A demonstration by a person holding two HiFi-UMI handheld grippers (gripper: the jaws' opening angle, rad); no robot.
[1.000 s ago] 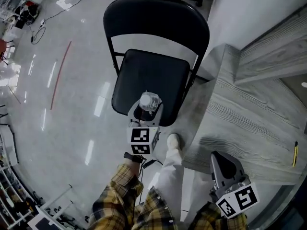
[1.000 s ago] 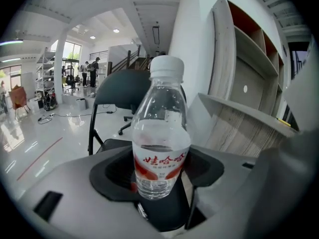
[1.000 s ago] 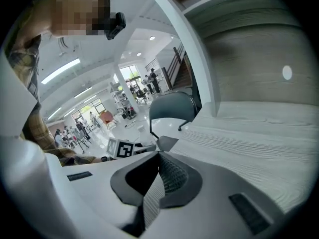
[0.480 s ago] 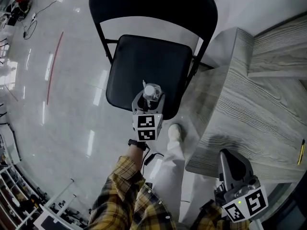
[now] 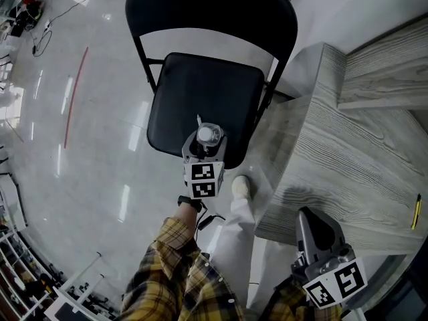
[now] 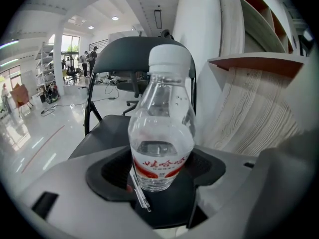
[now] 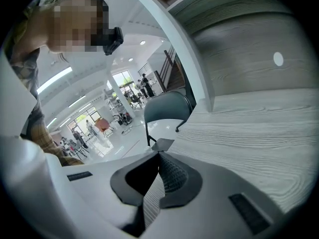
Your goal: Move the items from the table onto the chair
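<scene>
Item in hand: the water bottle (image 5: pixel 208 134) stands upright, cap up, at the front edge of the chair seat (image 5: pixel 200 92). We judge it to be resting there. A thin clear stick (image 6: pixel 139 195) leans against its base, and we cannot identify it.
Just changed: the left gripper (image 5: pixel 203 146) has just been spreading its jaws. The bottle is between them, and in the left gripper view the pads appear to stand off its sides.
Meaning for the task: we read this as the release. This item looks delivered, provided it keeps its balance so near the seat's edge.
Against one second ago: the bottle then rode higher and nearer the head camera, above the same front part of the seat. Now it sits lower, at seat level.
Right gripper (image 5: pixel 306 219): the jaws are together with nothing between them. It hangs over the near edge of the table (image 5: pixel 334 146), where it also hung a second ago.
Remaining: a yellow pen (image 5: pixel 414 211) lies at the table's far right, well apart from both grippers. We judge it the next item to move.
</scene>
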